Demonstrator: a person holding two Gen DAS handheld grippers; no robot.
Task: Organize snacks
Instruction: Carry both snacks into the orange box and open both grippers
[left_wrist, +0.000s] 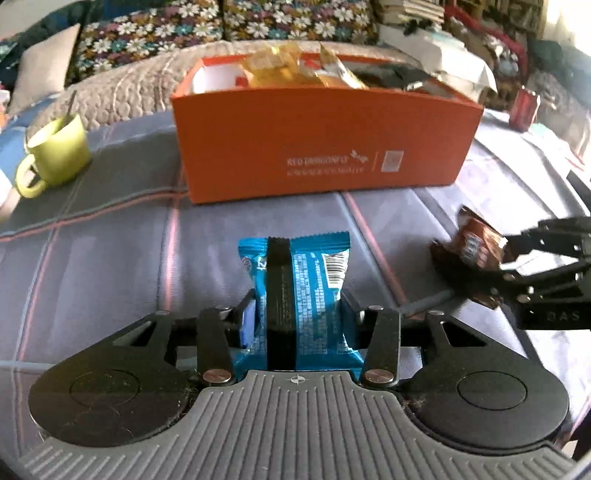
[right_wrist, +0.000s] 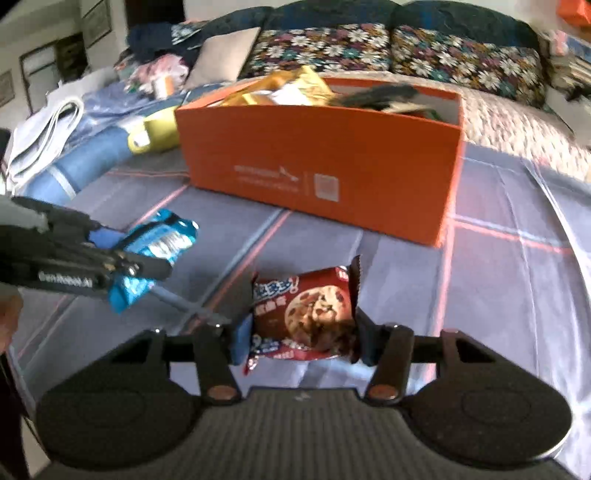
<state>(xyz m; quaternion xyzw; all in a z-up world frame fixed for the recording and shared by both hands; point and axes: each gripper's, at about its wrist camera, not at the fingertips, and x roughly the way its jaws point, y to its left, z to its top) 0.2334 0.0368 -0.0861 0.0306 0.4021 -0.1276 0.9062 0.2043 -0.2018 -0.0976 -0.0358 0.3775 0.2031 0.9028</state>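
**Two packets in the tongs, orange box straight ahead**

Item, left tongs (left_wrist: 295, 291): closed narrow on a blue snack packet (left_wrist: 314, 295), pads pressing its sides; the packet's long axis runs forward along the fingers, its crimped top edge toward the box; a black band crosses it lengthwise in the left wrist view.

Item, right tongs (right_wrist: 304, 328): set wider, a red chocolate-chip cookie packet (right_wrist: 306, 314) between the fingers, which appear to press on its two ends; its long axis lies across the tongs; it sits low, close to the checked bedspread (right_wrist: 480, 277).

Item, orange cardboard box (left_wrist: 325, 147): open-topped, standing on the bedspread directly ahead of both tongs, long side facing them; gold and dark wrappers (left_wrist: 295, 70) already piled inside and rising above the rim.

Relation: the box lies forward and above the level of each packet; the left tongs face its middle, the right tongs its right half; neither looks clearly nearer. Judgement: each packet must go up over the near wall before release.

Item, green mug (left_wrist: 55, 147): left of the box, well apart.
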